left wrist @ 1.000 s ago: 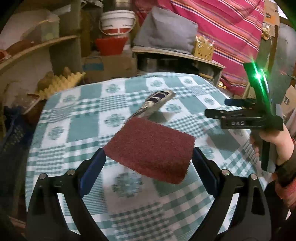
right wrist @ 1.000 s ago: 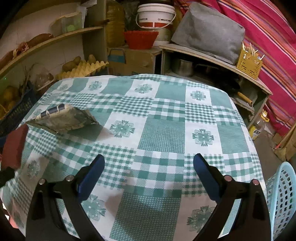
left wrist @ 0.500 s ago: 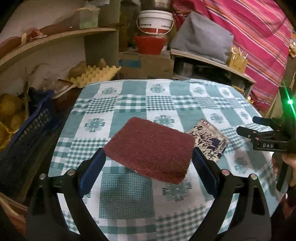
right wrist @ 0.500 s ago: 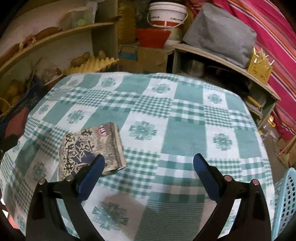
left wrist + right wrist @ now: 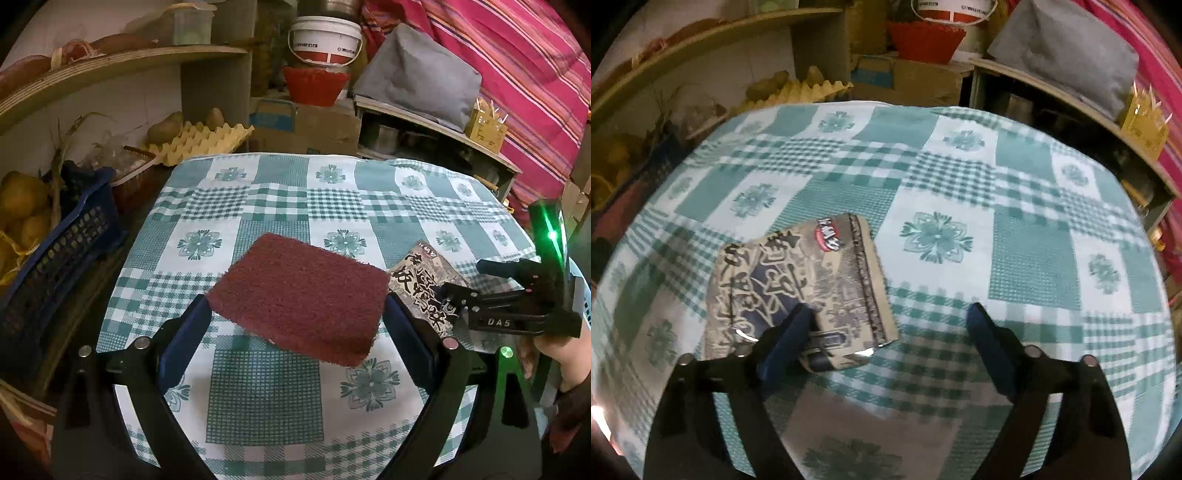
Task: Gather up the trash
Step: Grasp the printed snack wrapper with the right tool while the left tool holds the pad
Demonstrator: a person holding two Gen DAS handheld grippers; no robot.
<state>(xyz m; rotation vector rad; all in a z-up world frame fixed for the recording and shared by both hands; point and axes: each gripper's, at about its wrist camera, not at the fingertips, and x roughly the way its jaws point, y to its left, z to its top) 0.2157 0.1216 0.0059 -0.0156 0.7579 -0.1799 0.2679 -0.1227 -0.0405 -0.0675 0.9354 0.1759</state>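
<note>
The left hand-held gripper (image 5: 295,317) pinches a red pad (image 5: 303,295) above the surface (image 5: 273,199), whose far half lies bare. The right hand-held gripper (image 5: 886,328) is spread over the wrapper (image 5: 798,291), its left finger overlapping the near edge. A blue crate (image 5: 55,243) crowds the surface at 9 o'clock.

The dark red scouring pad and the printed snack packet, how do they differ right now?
The dark red scouring pad is plain and fuzzy; the printed snack packet is glossy, covered in lettering. The pad is held above the checked tablecloth in the left claw; the packet lies flat on it, under the open right claw. Both are flat and roughly rectangular.
</note>
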